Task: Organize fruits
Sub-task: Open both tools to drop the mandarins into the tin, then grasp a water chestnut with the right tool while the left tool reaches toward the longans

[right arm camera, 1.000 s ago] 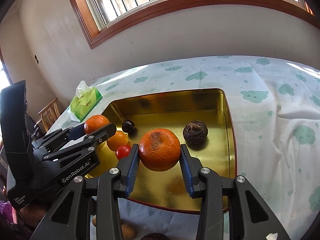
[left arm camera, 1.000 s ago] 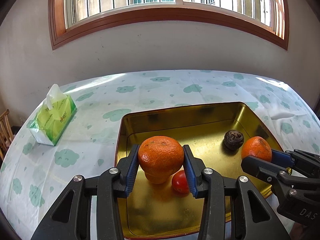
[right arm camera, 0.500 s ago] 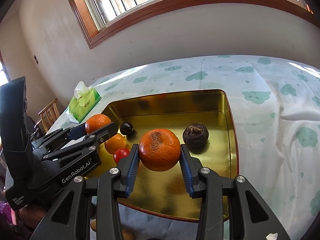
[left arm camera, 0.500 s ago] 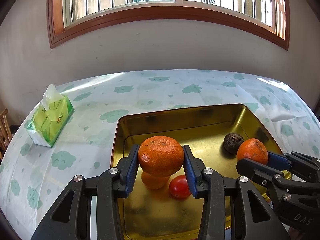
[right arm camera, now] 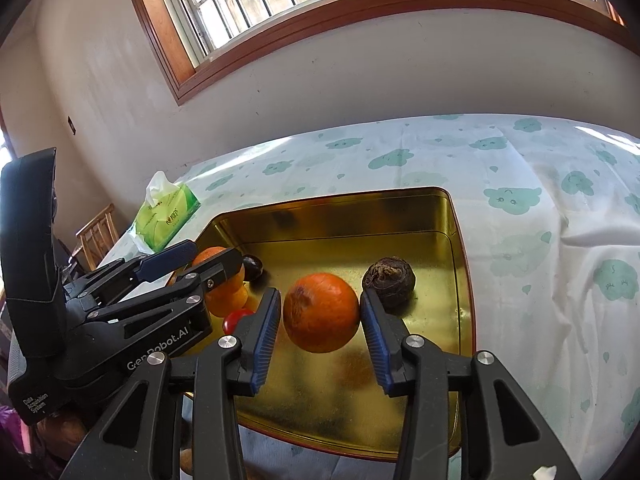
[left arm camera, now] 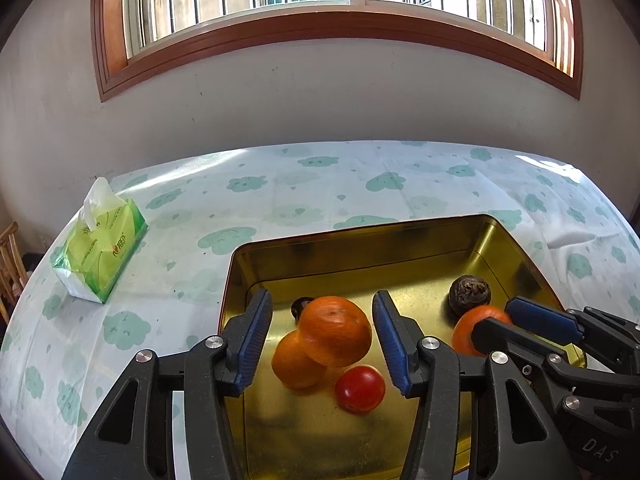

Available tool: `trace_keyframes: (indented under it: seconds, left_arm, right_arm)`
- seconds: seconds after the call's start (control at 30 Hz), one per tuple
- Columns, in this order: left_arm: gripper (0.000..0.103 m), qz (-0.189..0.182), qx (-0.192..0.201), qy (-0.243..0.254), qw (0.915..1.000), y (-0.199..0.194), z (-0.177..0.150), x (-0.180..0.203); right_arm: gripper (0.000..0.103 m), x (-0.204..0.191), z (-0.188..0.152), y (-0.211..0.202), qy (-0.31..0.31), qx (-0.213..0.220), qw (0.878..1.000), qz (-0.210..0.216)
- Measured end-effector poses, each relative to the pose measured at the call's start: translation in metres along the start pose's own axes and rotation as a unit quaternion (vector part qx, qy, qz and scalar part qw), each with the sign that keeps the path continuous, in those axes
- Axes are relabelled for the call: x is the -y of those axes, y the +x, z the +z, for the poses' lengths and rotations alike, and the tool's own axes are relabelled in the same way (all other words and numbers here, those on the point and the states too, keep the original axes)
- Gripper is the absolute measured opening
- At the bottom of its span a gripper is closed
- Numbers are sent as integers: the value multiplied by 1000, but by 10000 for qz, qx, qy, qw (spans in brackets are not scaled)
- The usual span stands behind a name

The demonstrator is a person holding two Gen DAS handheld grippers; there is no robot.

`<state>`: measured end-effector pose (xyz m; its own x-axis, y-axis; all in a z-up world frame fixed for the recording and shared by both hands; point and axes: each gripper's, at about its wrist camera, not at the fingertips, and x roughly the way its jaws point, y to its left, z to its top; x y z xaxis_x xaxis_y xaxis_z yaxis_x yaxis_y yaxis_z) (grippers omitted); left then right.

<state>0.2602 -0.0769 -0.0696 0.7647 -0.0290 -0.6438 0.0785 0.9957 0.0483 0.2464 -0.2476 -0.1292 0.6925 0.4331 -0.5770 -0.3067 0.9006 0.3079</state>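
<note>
Gold tray (left arm camera: 500,236) holds three oranges (left arm camera: 336,330), one tomato (left arm camera: 360,389).

Tray (left arm camera: 360,248) far half free; near half packed w/ fruit, both hand-held grippers.

Bright daylight entered from the window (left arm camera: 336,4) at twelve o'clock, glare marked the gold tray (left arm camera: 400,248), fisheye edges curved, corners darkened.

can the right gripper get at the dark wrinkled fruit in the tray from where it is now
Probably not straight away: the right gripper stands open around an orange, and the dark fruit lies just beyond its right finger in the gold tray.
</note>
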Motion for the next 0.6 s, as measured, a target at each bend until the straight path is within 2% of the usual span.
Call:
trace_keyframes:
  seconds: [0.07, 0.3, 0.43, 0.6]
  left_arm:
    - [63, 22, 101, 31, 9999, -4, 1, 1]
    - [64, 3, 226, 34, 9997, -14, 1, 1]
    - [64, 7, 321, 0, 9995, -28, -6, -6]
    - [67, 26, 483, -65, 9988, -52, -24, -24]
  right_arm:
    - [41, 2, 1, -3, 24, 75, 10000, -28]
    - [41, 5, -1, -24, 27, 263, 9996, 94]
    - [41, 6, -16, -46, -76, 271, 9994, 200]
    - [40, 15, -47, -74, -180, 52, 9996, 215]
